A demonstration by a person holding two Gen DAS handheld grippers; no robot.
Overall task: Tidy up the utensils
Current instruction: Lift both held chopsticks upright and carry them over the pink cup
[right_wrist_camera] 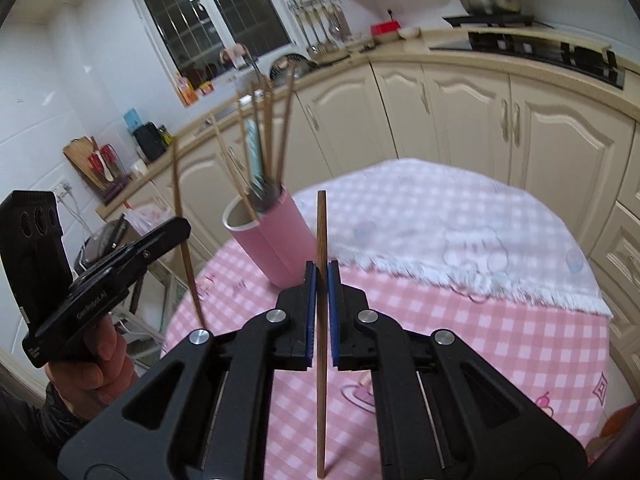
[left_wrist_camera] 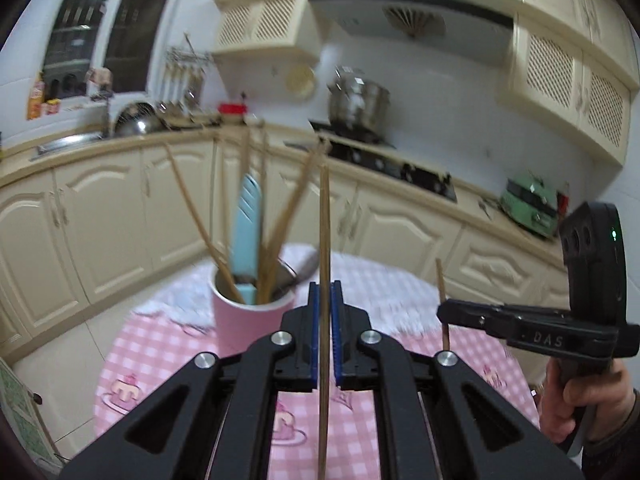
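Observation:
A pink cup [left_wrist_camera: 244, 320] [right_wrist_camera: 276, 240] stands on the table and holds several wooden chopsticks and a light blue utensil [left_wrist_camera: 246, 224]. My left gripper [left_wrist_camera: 325, 292] is shut on a wooden chopstick [left_wrist_camera: 324, 240], held upright, just right of the cup. My right gripper [right_wrist_camera: 321, 276] is shut on another wooden chopstick [right_wrist_camera: 321, 232], also upright, right of the cup. The right gripper shows in the left wrist view [left_wrist_camera: 444, 312] with its chopstick [left_wrist_camera: 442, 280]. The left gripper shows in the right wrist view [right_wrist_camera: 180, 232] with its chopstick [right_wrist_camera: 184, 240].
The round table has a pink checked cloth [left_wrist_camera: 160, 344] [right_wrist_camera: 480, 340] with a white towel [right_wrist_camera: 460, 216] over its far part. Cream cabinets [left_wrist_camera: 100, 220], a sink [left_wrist_camera: 68, 142], a stove [left_wrist_camera: 400, 168] with a steel pot [left_wrist_camera: 358, 104] lie behind.

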